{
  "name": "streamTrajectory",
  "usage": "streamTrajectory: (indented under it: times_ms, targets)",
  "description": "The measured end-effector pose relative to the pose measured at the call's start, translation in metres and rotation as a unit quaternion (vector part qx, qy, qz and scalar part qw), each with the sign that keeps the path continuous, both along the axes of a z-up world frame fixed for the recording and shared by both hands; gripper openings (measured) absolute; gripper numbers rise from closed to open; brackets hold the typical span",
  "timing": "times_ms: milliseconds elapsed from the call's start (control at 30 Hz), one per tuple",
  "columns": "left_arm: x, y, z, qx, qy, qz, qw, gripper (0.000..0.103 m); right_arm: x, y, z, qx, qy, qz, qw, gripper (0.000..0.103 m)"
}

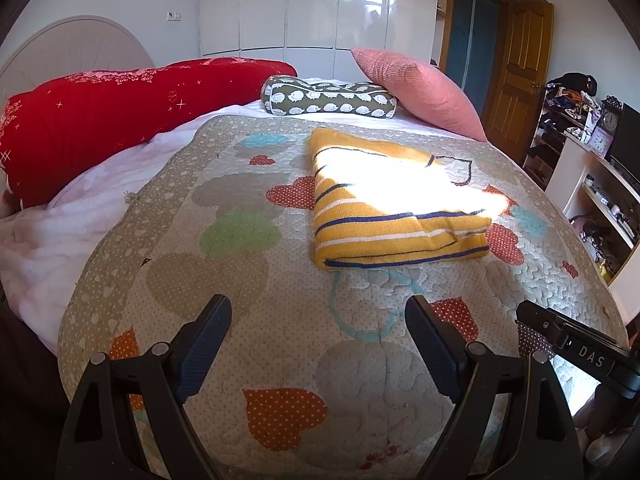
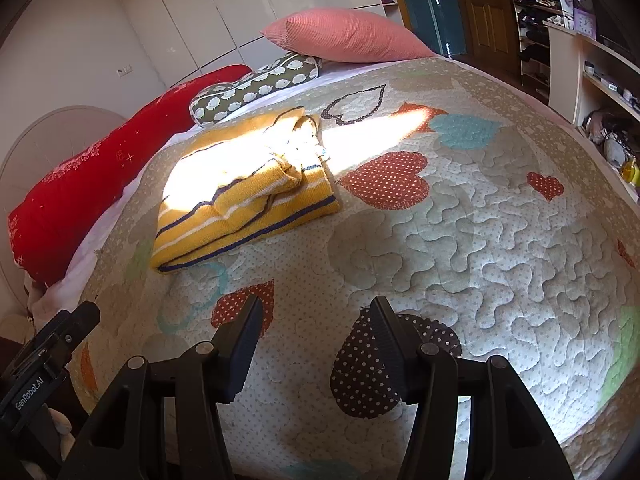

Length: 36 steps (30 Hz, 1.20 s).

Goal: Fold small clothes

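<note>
The folded yellow striped sweater (image 1: 396, 200) lies on the heart-patterned quilt (image 1: 248, 312) of the bed, ahead of both tools and touching neither. The left hand-held gripper (image 1: 318, 320) has its jaws wide apart, empty; the right hand-held gripper (image 2: 316, 320) also stands apart, holding nothing.

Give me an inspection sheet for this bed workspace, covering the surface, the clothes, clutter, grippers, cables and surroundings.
Surface: heart-patterned quilt spread over the bed, a sun patch across it.
Job's things: yellow striped garment lying folded on the quilt, touched by neither gripper.
Clutter: red bolster, patterned cushion and pink pillow at the bed's far edge.
Grippers: left gripper open, empty; right gripper open, empty.
Cables: nothing seen on the bed.
Surroundings: white wardrobe, wooden door, cluttered shelves.
</note>
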State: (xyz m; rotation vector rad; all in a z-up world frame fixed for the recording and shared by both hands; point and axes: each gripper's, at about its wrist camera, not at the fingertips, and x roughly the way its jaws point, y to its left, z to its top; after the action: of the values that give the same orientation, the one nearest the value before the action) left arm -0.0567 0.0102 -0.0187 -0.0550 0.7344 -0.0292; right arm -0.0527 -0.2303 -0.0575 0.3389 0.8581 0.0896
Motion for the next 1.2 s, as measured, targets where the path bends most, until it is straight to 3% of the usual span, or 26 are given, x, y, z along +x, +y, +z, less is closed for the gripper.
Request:
streamTrajectory:
  times_ms: [300,667,1033,1200]
  targets:
    - [-0.009,0.003,0.009,-0.010,-0.033,0.006,0.9994,0.088,-0.001,0.003,-0.001,-0.005,0.000,0.000,1.000,0.060]
    - [-0.029,0.010,0.032,-0.011,-0.109,0.039,0.9933,0.102,-0.003,0.006,-0.002,-0.017,-0.004,0.003,1.000,0.061]
    - [-0.043,0.008,0.049,0.041,-0.129,0.067,0.9886,0.103,-0.005,0.010,-0.001,-0.025,-0.007,0.008,1.000,0.061]
    - [-0.037,-0.002,0.036,0.052,-0.098,0.036,0.9932,0.103,-0.006,0.014,-0.001,-0.033,-0.008,0.012,0.999,0.062]
